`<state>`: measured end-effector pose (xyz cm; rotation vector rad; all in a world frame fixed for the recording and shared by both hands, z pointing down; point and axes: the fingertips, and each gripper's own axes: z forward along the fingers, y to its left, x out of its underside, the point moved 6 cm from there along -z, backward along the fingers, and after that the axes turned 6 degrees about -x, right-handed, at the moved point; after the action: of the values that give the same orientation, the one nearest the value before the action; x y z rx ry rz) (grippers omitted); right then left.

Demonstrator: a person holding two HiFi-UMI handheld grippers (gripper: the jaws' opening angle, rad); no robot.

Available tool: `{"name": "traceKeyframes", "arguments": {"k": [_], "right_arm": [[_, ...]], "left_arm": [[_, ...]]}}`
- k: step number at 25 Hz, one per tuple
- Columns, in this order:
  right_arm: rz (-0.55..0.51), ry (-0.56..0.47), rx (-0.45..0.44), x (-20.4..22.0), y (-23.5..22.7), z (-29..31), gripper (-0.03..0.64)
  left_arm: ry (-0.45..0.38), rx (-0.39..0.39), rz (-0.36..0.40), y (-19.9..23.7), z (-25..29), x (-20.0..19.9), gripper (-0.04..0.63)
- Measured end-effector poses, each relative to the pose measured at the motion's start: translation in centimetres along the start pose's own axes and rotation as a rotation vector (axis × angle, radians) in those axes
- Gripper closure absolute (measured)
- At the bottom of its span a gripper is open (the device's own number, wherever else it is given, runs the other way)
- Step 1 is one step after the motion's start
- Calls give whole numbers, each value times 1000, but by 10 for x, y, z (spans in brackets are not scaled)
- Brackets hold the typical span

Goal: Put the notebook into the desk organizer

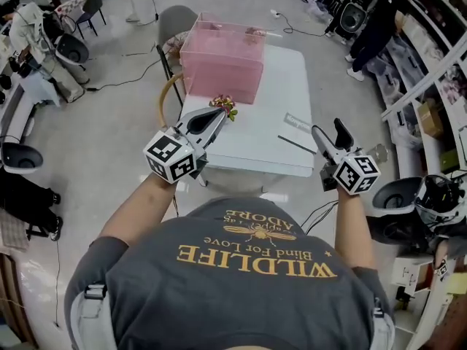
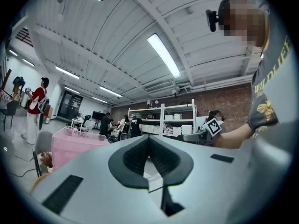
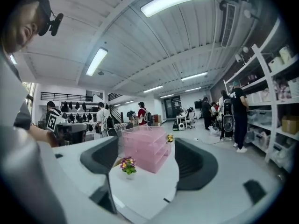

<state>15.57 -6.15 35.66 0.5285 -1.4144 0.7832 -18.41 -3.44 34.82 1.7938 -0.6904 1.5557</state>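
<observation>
- Head view: notebook point(image 1: 295, 133) lies flat on the counter point(image 1: 270, 86) near its front right edge, untouched. It sits just ahead of the right gripper point(image 1: 330, 131), so the right looks like the picking hand.
- Head view: pink organizer point(image 1: 222, 60) stands at the counter's far end, well apart from the notebook. A small flower pot point(image 1: 225, 106) is between the organizer and the near edge on the left.
- Head view: left gripper point(image 1: 217, 114) hovers over the near left edge, tip near the flower pot, carrying nothing. Probably parked out of the way.
- Left gripper view: left gripper point(image 2: 149, 141) has its jaws pressed together at the tips with nothing between the pads. The organizer point(image 2: 77, 146) shows far off at left. No notebook visible here.
- Right gripper view: right gripper point(image 3: 146, 141) has its jaws spread wide and empty. The organizer point(image 3: 140, 155) and flower pot point(image 3: 127, 164) show in the gap but far off on the counter point(image 3: 149, 190). The jaws point level across the counter, so the notebook isn't clearly readable.
- Judgement: task not started and the grasp is yet to come. A flat notebook on the counter likely needs a low approach from its edge.
</observation>
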Motion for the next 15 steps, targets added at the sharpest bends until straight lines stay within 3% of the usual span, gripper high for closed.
{"name": "traceKeyframes", "arguments": {"k": [7, 15], "right_arm": [[24, 8, 63, -15, -18, 83, 255], [59, 30, 71, -5, -74, 110, 255]], "left_arm": [[19, 60, -4, 89, 36, -12, 598], [55, 65, -23, 111, 89, 5, 598]]}}
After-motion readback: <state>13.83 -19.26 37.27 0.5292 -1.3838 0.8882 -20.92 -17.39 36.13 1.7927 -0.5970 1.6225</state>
